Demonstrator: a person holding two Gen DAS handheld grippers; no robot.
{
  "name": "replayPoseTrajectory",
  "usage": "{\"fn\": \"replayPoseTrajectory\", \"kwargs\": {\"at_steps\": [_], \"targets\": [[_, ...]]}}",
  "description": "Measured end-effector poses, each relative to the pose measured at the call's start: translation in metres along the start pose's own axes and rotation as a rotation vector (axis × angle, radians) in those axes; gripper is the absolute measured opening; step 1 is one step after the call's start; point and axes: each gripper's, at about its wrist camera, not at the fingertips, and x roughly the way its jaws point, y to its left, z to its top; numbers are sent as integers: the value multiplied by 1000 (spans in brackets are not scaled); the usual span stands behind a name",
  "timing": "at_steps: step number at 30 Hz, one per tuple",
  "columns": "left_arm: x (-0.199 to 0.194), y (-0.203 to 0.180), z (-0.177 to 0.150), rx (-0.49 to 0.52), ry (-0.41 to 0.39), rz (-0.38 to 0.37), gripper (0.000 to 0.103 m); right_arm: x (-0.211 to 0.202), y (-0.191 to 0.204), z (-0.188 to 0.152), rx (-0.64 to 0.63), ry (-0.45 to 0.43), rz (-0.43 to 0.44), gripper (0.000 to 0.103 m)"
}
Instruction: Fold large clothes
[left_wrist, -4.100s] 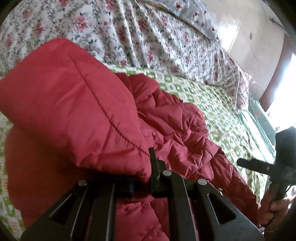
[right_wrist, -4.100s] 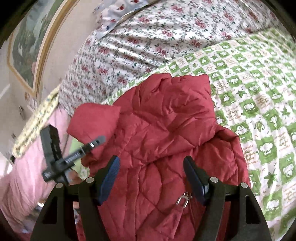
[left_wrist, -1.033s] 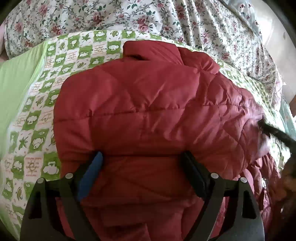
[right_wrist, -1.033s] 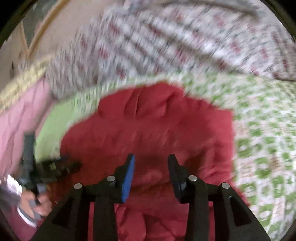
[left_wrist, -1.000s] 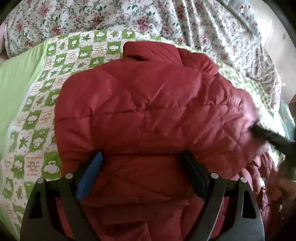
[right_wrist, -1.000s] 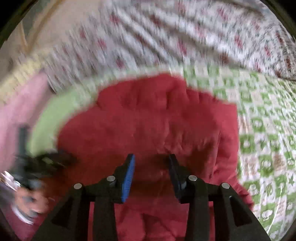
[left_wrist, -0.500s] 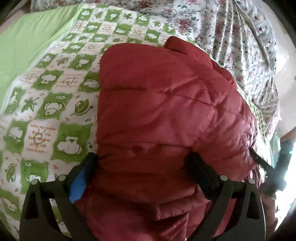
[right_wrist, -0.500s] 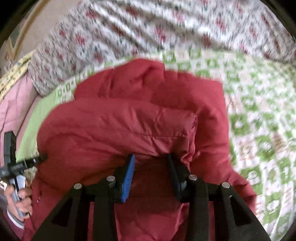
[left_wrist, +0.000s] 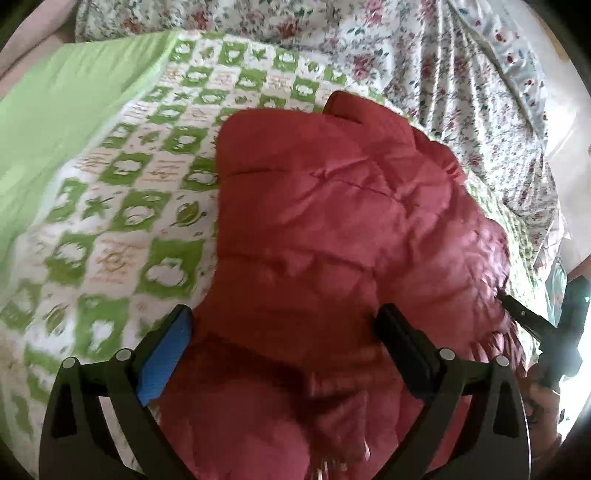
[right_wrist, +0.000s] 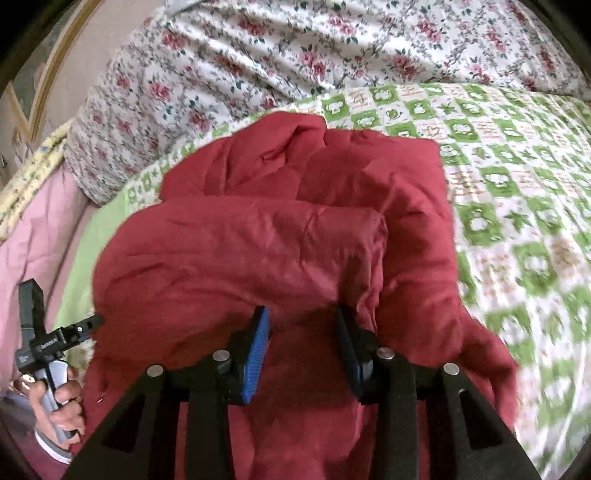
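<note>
While it lies bunched on the bed, the red quilted jacket (left_wrist: 332, 229) is folded over on itself, with a thick padded roll lying crosswise on top of the flatter layers and a rumpled collar or hood end at its far edge. In the right wrist view the same jacket (right_wrist: 258, 236) shows that roll running from left to right, its right end turned under. A metal zipper pull glints at its near edge in the left wrist view, though blur hides the detail.

Spread about as wide as it goes, the left gripper (left_wrist: 284, 332) straddles the near part of the jacket, red fabric bulging between its blue pad and black pad; whether the pads press on the cloth I cannot tell, and nothing looks pinched. The right gripper (right_wrist: 301, 328) stands partly apart and its jaws are opening, with the near edge of the roll between them and the fabric at the right pad loosening.

Under the jacket lies a green-and-white patterned blanket (right_wrist: 517, 177). Beyond it is a rose-print floral quilt (right_wrist: 295, 48), and a pink cover (right_wrist: 33, 229) lies at the left. A hand (right_wrist: 61, 400) grips the left gripper's handle.
</note>
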Motion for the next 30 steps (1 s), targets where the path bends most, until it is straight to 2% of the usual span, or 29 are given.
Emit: {"fn": "replayPoseTrajectory", "kwargs": {"at_steps": [3,7,9,16,23,27,30], "targets": [[-24,2,-13,0,-18,-19,100,-24,4,-14,-13,8,34,56],[-56,8,-35,-15,-41,-44,100,-53,0,-38,2,23,58,59],[-65,10,-43,-27,-38,-43,100,-65,-6,-49,26,23,60,62],[-90,19,-74,-66,-13,-54,100,-108,-28,-84,119,0,60,64],[-109,18,-104,-52,8,-40,100,-147,-39,-109,120,-28,-42,74],[-113,14,-123,-23,38,-21,100,-154,-38,-123,87,-2,-108,81],[-116,11,-134,-5,55,-2,100,-153,-34,-133,55,37,-134,83]]}}
